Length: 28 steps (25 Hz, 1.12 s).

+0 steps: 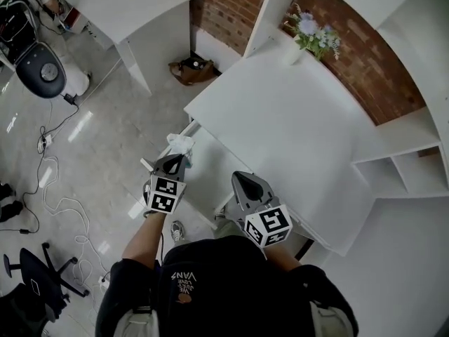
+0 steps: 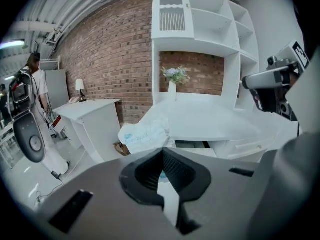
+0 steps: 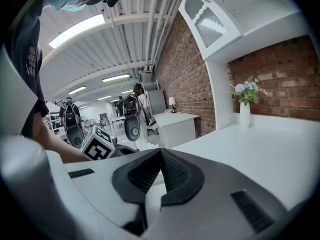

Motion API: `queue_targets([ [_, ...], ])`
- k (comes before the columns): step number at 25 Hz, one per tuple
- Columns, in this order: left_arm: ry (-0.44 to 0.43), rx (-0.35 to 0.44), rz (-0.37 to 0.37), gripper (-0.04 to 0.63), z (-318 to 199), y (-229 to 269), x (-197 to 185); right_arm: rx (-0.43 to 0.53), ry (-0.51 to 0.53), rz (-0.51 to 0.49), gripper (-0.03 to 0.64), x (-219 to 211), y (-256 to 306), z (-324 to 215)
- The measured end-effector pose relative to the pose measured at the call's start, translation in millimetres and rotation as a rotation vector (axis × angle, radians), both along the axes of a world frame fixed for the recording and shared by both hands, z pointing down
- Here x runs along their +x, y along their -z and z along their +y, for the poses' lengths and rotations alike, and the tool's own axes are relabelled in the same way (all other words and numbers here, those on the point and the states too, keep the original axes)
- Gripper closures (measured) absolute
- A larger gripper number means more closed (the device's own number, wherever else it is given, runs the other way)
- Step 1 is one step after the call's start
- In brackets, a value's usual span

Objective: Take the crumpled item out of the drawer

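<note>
A crumpled white item with blue print [image 1: 180, 144] [image 2: 145, 134] sticks out from the tips of my left gripper [image 1: 174, 163] [image 2: 162, 150], which is shut on it. It hangs above the left end of the open white drawer [image 1: 210, 177] [image 2: 200, 145] under the desk [image 1: 295, 125]. My right gripper [image 1: 245, 182] [image 3: 161, 150] hovers over the desk's near edge, to the right of the left one. Its jaws are shut with nothing between them. The left gripper's marker cube [image 3: 97, 144] shows in the right gripper view.
A white vase with flowers [image 1: 309, 37] stands at the far end of the desk. White shelves [image 1: 407, 163] rise on the right. A second white desk [image 1: 133, 5] and a brown bag [image 1: 191, 69] are to the far left. Cables [image 1: 59, 202] and a black chair [image 1: 35, 279] lie on the floor.
</note>
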<state>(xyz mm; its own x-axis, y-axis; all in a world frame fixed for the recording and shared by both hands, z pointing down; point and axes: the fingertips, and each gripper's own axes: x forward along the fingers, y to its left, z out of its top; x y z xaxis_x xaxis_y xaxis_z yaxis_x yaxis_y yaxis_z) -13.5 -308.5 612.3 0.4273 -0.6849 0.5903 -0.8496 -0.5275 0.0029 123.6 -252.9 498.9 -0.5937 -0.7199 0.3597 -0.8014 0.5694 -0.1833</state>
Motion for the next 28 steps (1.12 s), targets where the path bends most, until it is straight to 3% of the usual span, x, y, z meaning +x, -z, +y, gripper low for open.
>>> queue_targets([
  [6,0.025,-0.081,-0.038,0.589,-23.9,-56.1,7.7,-0.024,0.077,0.004,0.617,1.4,-14.9,-21.0],
  [13,0.073,-0.227,-0.079,0.589,-36.4,-115.9,2.0,-0.06,0.133,0.019,0.617,2.6,-31.4,-34.5],
  [22,0.096,-0.398,-0.105,0.589,-47.1,-164.8,3.4,-0.117,0.198,0.037,0.617,-4.0,-55.4,-41.5],
  [28,0.001,-0.507,-0.247,0.589,-53.2,-195.9,0.1,-0.139,0.215,0.042,0.616,-8.5,-63.2,-45.2],
])
